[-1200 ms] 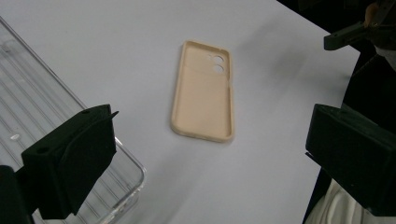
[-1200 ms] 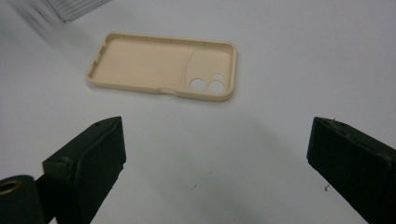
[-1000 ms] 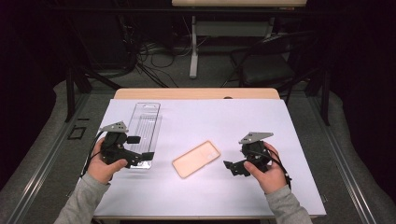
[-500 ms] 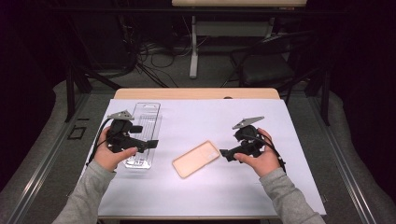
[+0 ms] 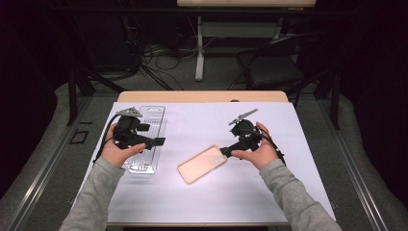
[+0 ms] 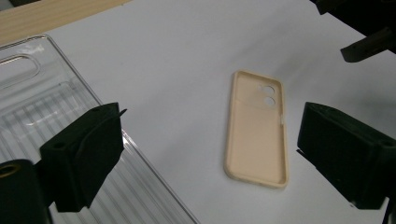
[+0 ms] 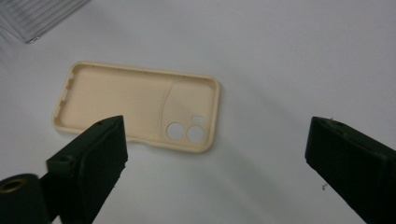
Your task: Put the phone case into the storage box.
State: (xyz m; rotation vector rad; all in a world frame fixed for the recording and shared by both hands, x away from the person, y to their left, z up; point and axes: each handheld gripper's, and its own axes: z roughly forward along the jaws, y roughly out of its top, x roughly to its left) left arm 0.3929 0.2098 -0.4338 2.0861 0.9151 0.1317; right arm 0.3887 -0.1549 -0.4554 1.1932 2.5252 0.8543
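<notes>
White covering spreads over your table [image 5: 288,192], matte and smooth, with a strip of pale wood showing along the far edge.

On its left part lies a clear plastic tray [image 5: 146,139], a long rectangle with fine ribs across its floor and a rounded slot near the far end; its long axis runs away from you.

Nearer the middle lies the phone case [image 5: 202,163], beige, soft-looking and matte, a rounded rectangle resting on its back with the hollow side up and a low raised rim all round. Its long axis lies on a diagonal, from the near left up to the far right. The end with the two round camera holes points toward your right gripper, and small side cut-outs show along one long edge.

Your left gripper [image 5: 156,142] hovers over the tray's right edge, well apart from the case. Its jaws have just closed a little, yet they stand wide with nothing between them.

Your right gripper [image 5: 225,152] sits just beside the case's camera end. Its jaws have likewise just narrowed slightly but remain spread, gripping nothing; whether a tip grazes the rim you cannot tell.
</notes>
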